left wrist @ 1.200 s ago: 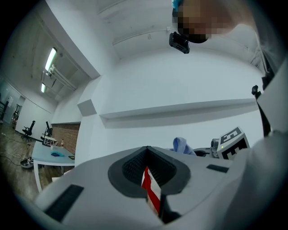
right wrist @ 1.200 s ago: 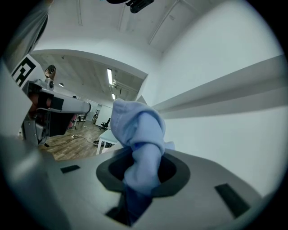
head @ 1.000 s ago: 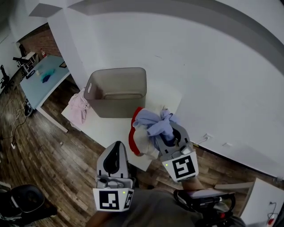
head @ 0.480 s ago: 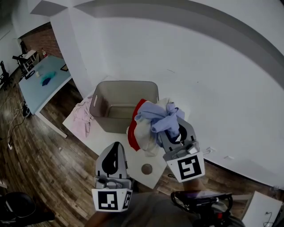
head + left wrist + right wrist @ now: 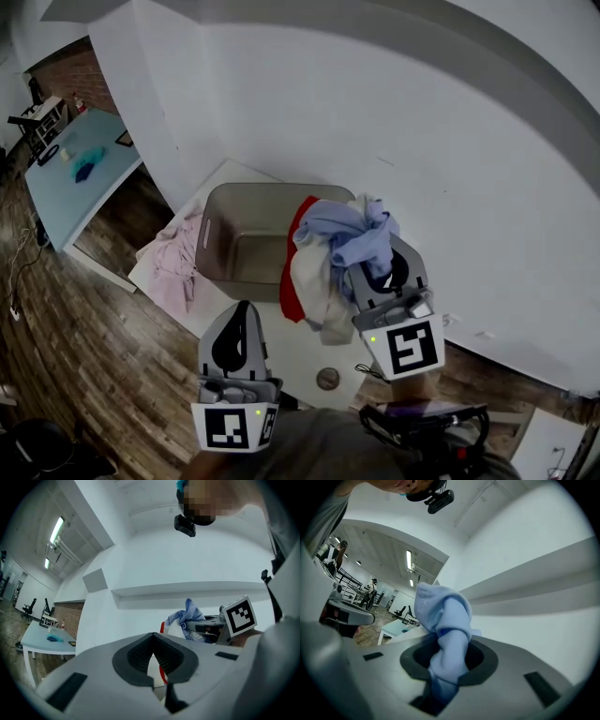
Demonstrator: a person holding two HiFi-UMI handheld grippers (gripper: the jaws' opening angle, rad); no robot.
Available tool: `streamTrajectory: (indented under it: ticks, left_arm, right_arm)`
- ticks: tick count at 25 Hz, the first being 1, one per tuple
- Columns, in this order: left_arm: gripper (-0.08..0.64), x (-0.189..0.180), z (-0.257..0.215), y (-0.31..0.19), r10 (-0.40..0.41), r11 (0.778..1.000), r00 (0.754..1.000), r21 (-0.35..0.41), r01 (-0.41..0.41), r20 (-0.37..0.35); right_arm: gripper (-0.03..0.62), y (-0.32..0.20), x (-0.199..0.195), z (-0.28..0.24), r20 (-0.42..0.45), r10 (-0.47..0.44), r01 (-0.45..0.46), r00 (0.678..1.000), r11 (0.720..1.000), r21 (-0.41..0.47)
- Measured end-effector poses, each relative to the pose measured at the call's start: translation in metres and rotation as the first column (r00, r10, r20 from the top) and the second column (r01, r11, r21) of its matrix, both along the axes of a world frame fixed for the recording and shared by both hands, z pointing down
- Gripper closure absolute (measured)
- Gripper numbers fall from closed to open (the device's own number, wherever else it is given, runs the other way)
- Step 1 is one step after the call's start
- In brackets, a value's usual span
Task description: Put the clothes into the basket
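Right gripper (image 5: 449, 665): jaws clamped on blue garment (image 5: 443, 616) of clothes bundle (image 5: 328, 253), held over basket (image 5: 220, 262), right side. Left gripper (image 5: 152, 644): jaws together, empty. Pink garment (image 5: 173, 272): worktop (image 5: 281, 342) left edge, beside basket.

no legible words or numbers, square coded marker (image 5: 231, 427) on left gripper (image 5: 241, 314), another on right gripper (image 5: 384, 277)

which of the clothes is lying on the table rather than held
The pink garment, spread on the table left of the grey basket; the blue, white and red bundle hangs from the right hand-held gripper.
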State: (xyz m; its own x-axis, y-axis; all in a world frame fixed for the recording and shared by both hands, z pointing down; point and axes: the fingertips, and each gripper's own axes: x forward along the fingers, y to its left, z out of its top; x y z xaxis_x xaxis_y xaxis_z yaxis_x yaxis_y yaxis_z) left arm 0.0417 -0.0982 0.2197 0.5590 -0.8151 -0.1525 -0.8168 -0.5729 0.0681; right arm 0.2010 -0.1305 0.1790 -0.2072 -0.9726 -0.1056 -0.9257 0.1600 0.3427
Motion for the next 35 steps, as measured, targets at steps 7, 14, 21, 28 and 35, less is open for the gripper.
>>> streamTrajectory:
  ticks: [7, 14, 21, 28, 35]
  left_arm:
    - [0.552, -0.013, 0.027, -0.05, -0.017, 0.995, 1.0, -0.095, 0.015, -0.021]
    - [0.552, -0.016, 0.059, -0.082, -0.013, 0.986, 0.999, -0.164, 0.007, -0.035]
    - [0.552, -0.013, 0.065, -0.088, 0.008, 0.984, 0.999, -0.176, -0.016, -0.047]
    - [0.552, -0.005, 0.058, -0.074, 0.04, 0.986, 0.998, -0.16, -0.048, -0.053]
    - [0.552, 0.005, 0.053, -0.049, 0.077, 0.987, 0.996, -0.136, -0.083, -0.049]
  right_arm:
    - [0.486, -0.065, -0.007, 0.055, -0.054, -0.015, 0.003, 0.998, 0.977, -0.214]
    - [0.38, -0.101, -0.01, 0.11, -0.113, -0.039, -0.007, 0.993, 0.924, -0.381]
    - [0.374, -0.098, -0.006, 0.132, -0.144, -0.07, -0.009, 0.987, 0.873, -0.488]
    - [0.374, -0.074, -0.004, 0.14, -0.189, -0.102, -0.019, 0.977, 0.837, -0.547]
    - [0.342, -0.035, 0.0, 0.155, -0.185, -0.147, 0.003, 0.972, 0.789, -0.615]
